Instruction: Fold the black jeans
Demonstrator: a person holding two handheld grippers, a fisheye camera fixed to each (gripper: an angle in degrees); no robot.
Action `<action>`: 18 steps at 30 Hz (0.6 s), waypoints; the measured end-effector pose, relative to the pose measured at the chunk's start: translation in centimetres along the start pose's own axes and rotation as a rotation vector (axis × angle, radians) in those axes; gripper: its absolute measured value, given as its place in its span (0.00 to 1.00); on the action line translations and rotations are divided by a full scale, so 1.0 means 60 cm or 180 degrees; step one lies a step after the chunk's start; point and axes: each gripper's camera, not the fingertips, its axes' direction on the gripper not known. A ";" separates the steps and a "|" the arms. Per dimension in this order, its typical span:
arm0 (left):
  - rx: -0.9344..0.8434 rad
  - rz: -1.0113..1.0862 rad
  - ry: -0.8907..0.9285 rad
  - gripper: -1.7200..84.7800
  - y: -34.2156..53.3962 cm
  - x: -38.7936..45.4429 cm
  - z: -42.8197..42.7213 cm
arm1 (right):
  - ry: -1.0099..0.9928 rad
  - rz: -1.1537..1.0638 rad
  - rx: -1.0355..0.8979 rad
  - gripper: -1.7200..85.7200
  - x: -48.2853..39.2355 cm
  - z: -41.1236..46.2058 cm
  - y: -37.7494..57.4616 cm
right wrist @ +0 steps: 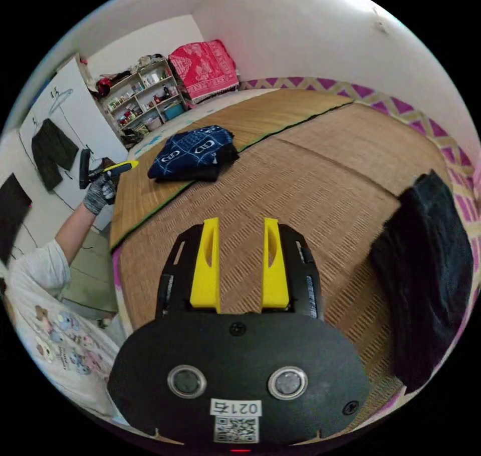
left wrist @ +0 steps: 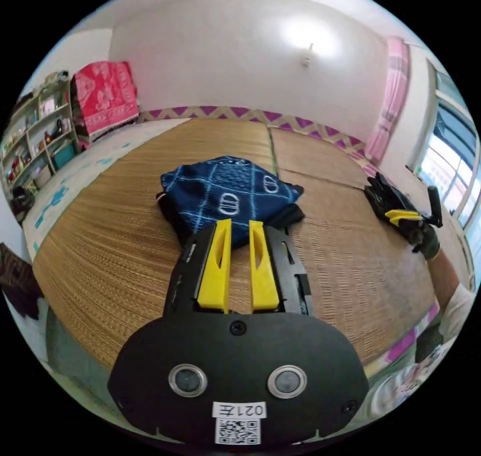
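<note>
A black, denim-like garment (right wrist: 431, 276) lies in a loose heap on the woven mat (right wrist: 310, 175), at the right edge of the right gripper view. My right gripper (right wrist: 241, 223) hovers over bare mat to the left of it, jaws apart and empty. Farther off rests a folded pile: a blue patterned cloth (left wrist: 230, 190) on top of a black garment (left wrist: 173, 215). My left gripper (left wrist: 240, 224) is just short of that pile, with a narrow gap between its jaws and nothing in them. A gloved hand holds each gripper: the left gripper (right wrist: 131, 164) and the right gripper (left wrist: 396, 217) appear in each other's views.
Two woven mats meet at a dark seam (left wrist: 273, 155). A cluttered shelf (left wrist: 37, 135) and a red patterned cloth (left wrist: 107, 95) stand at the far wall. A window (left wrist: 451, 165) and pink curtain (left wrist: 391, 100) are on one side. The person's white shirt (right wrist: 45, 316) is near the mat's edge.
</note>
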 end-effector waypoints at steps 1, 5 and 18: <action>-0.0002 0.0007 0.0019 0.04 0.008 0.015 0.001 | 0.0256 -0.0014 0.0109 0.15 0.007 -0.020 0.033; -0.0036 0.0101 0.0182 0.01 0.057 0.115 0.013 | 0.1067 0.0102 0.0360 0.15 0.050 -0.066 0.104; -0.0261 0.0452 0.0893 0.04 0.160 0.278 0.129 | 0.1941 -0.0801 -0.0229 0.19 0.083 0.088 -0.015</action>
